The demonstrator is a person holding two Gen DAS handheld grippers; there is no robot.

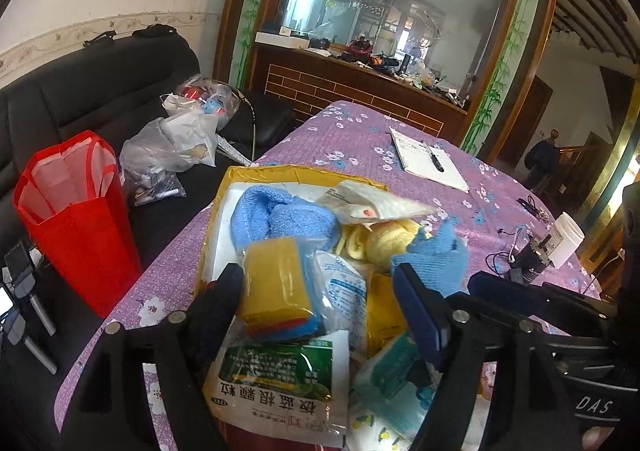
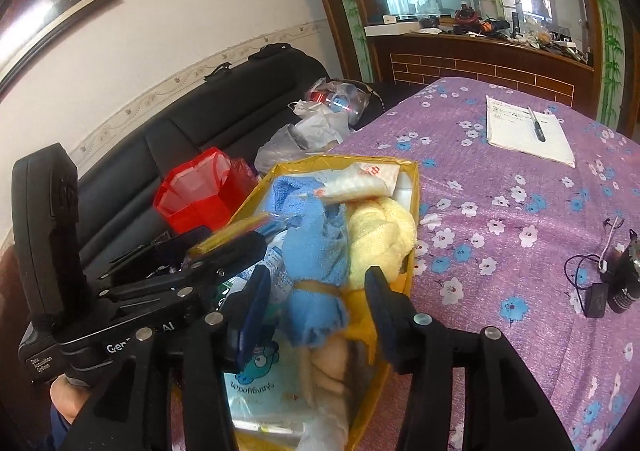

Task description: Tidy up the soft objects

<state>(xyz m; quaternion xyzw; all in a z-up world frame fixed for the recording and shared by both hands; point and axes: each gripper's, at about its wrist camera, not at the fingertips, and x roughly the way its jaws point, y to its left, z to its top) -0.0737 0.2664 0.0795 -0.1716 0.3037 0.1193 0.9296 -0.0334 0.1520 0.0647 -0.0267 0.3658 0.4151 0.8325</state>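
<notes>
Green sachet [image 1: 276, 379] lies closest under my left gripper [image 1: 320, 291], whose fingers stand spread around a bagged yellow sponge pack [image 1: 276, 283], not clamped on it. My right gripper [image 2: 316, 295] is spread too, a blue cloth [image 2: 316, 251] between its fingers, contact unclear. Both sit in the yellow box [image 2: 340, 163] on the purple tablecloth [image 2: 500, 211], yellow towel [image 2: 380, 239] beside the blue cloth.
</notes>
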